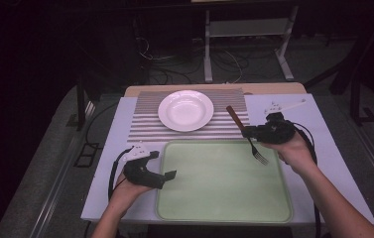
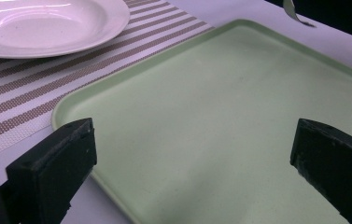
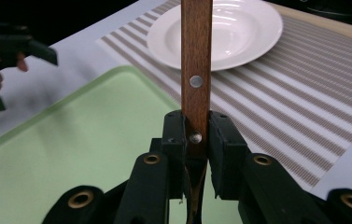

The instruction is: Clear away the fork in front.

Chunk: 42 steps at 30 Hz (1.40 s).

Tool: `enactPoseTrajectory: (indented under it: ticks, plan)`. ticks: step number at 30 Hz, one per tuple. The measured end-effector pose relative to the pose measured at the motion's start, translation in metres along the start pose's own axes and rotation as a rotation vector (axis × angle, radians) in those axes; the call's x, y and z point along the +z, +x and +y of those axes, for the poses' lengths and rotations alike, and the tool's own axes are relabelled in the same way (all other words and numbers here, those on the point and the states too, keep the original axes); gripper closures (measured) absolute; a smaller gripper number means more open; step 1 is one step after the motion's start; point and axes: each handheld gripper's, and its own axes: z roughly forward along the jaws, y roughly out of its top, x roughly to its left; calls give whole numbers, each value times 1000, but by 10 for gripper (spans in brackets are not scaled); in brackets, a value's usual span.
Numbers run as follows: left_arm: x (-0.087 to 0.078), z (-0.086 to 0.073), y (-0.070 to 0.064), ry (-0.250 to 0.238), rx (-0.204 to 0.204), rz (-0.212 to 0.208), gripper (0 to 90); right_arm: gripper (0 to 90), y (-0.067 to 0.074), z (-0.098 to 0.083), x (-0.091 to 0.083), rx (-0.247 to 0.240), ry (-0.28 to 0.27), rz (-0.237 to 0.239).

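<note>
A fork with a brown wooden handle (image 1: 234, 118) and metal tines (image 1: 260, 156) hangs tilted over the far right corner of the pale green tray (image 1: 224, 198). My right gripper (image 1: 248, 133) is shut on its handle. In the right gripper view the handle (image 3: 196, 65) stands up from between the closed pads (image 3: 195, 136). A white plate (image 1: 186, 110) rests on the striped placemat (image 1: 142, 124) behind the tray. My left gripper (image 1: 163, 164) is held at the tray's near left edge, open with nothing in it. In the left gripper view the jaws (image 2: 194, 140) stand wide over the tray (image 2: 220, 107).
A small white object (image 1: 286, 105) lies at the table's far right corner. A white metal stand (image 1: 246, 29) and loose cables are on the floor behind the table. The plate (image 2: 47, 23) and placemat (image 2: 19, 93) lie to the left of the left gripper.
</note>
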Motion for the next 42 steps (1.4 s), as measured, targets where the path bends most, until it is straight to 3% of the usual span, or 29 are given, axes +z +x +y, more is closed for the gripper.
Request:
enactPoseTrajectory:
  ticks: [6, 11, 17, 25, 28, 34, 42]
  plan:
    - [2, 1, -2, 6, 11, -6, 0, 767, 16, -19, -3, -5, -7, 39]
    - [2, 6, -6, -16, 4, -9, 0, 767, 25, -31, 6, -19, 10, 69]
    - [4, 14, -11, -39, -18, -28, 0, 767, 32, -32, 9, -37, 6, 91]
    - [12, 34, -15, -43, -18, -48, 0, 767, 37, -32, 13, -52, 6, 106]
    - [18, 44, -14, -44, -19, -57, 0, 767, 36, -31, 12, -46, -2, 110]
    - [36, 68, -18, -70, 20, -80, 0, 767, 34, -30, 10, -35, -21, 108]
    - [61, 90, -28, -94, 23, -112, 0, 767, 34, -29, 9, -31, -43, 106]
